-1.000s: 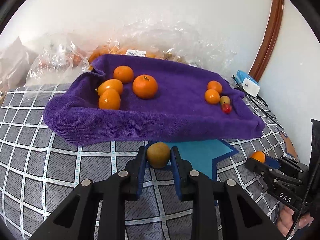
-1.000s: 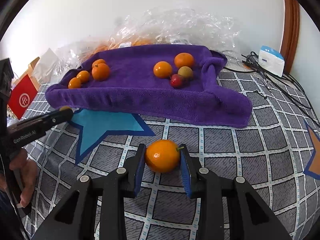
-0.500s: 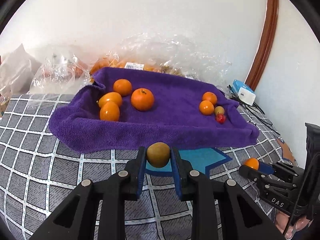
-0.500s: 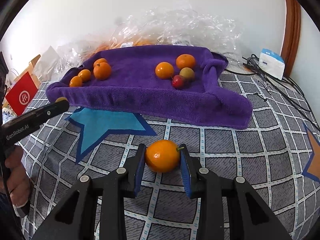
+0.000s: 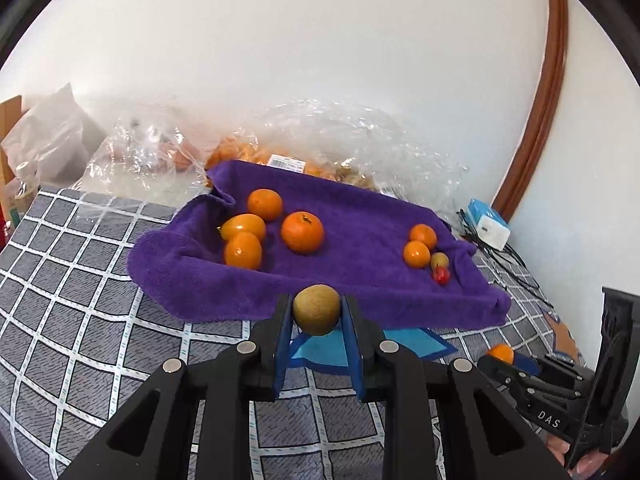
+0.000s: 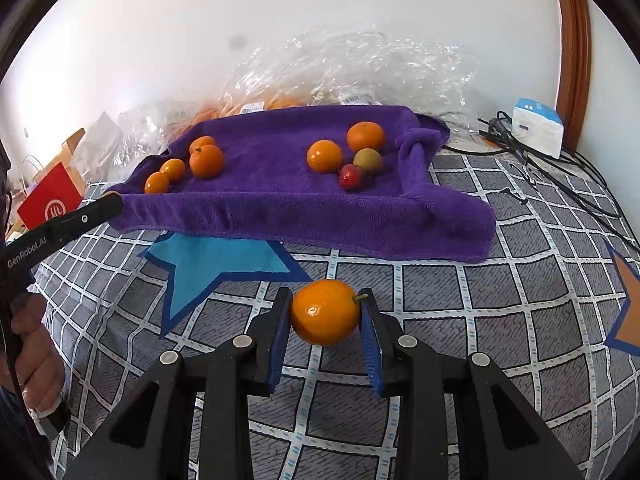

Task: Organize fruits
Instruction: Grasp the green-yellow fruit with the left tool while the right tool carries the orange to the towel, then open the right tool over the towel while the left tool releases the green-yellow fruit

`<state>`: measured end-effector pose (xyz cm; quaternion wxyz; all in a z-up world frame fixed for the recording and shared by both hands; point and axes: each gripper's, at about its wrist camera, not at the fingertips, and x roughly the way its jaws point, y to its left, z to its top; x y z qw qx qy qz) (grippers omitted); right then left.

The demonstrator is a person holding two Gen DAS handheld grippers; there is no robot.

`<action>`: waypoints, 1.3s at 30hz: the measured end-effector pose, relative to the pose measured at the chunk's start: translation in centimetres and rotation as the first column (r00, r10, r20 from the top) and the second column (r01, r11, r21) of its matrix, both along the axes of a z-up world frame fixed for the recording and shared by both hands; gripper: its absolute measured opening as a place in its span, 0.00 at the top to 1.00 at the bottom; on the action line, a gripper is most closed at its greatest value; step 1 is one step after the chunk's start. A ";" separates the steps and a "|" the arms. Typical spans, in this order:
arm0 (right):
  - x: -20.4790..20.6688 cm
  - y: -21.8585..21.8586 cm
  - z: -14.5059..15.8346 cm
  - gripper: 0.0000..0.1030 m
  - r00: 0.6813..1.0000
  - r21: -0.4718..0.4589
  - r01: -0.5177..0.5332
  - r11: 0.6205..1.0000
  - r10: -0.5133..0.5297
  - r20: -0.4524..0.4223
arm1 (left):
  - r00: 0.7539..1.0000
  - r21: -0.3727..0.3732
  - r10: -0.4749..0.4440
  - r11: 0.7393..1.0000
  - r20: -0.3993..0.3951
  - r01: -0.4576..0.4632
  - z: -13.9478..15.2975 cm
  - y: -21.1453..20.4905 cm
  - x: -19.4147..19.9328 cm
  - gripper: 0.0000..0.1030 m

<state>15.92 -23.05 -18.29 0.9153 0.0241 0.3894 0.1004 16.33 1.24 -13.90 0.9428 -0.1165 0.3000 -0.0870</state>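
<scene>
left tongs (image 5: 317,316): being kept pinched on a brown-green fruit (image 5: 316,309), blue pads (image 5: 282,336) touching both its sides; fruit being held above the near edge of the purple towel (image 5: 360,216).
right tongs (image 6: 325,313): being kept clamped on an orange fruit (image 6: 325,312), short stem pointing at the right pad; fruit being carried over the checkered cover (image 6: 460,300), well short of the towel.
purple towel: being used as a tray with raised edges, spread on the checkered cover.
left cluster on towel: four orange fruits being kept together, largest one (image 5: 302,231) nearest the middle.
right cluster on towel: two orange fruits, a small yellow-green fruit (image 6: 367,158) and a small red fruit (image 6: 351,176) touching it, all being kept near the right fold.
blue star patch (image 6: 216,264): being partly covered by the towel's near edge.
plastic bags (image 6: 360,68): being piled behind the towel against the wall, more orange fruit showing inside.
white-blue box (image 6: 538,126): being kept at far right, beside black cables (image 6: 560,172).
red box (image 6: 50,202): being seen at left edge.
</scene>
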 end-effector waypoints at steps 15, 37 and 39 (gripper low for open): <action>0.1 -1.0 0.3 0.68 1.000 0.060 0.025 0.998 -0.025 -0.009 | 0.998 -0.015 0.061 0.998 0.020 -0.061 0.3 1.3 0.0 0.77; 10.0 0.1 2.7 0.68 0.997 0.059 0.018 0.998 -0.014 -0.072 | 0.996 0.035 0.087 0.996 0.005 -0.087 5.0 2.9 2.3 0.77; 10.8 0.5 1.7 0.68 0.994 0.059 0.015 0.998 -0.009 -0.105 | 0.996 0.042 0.086 0.995 -0.008 -0.086 5.0 2.9 3.0 0.77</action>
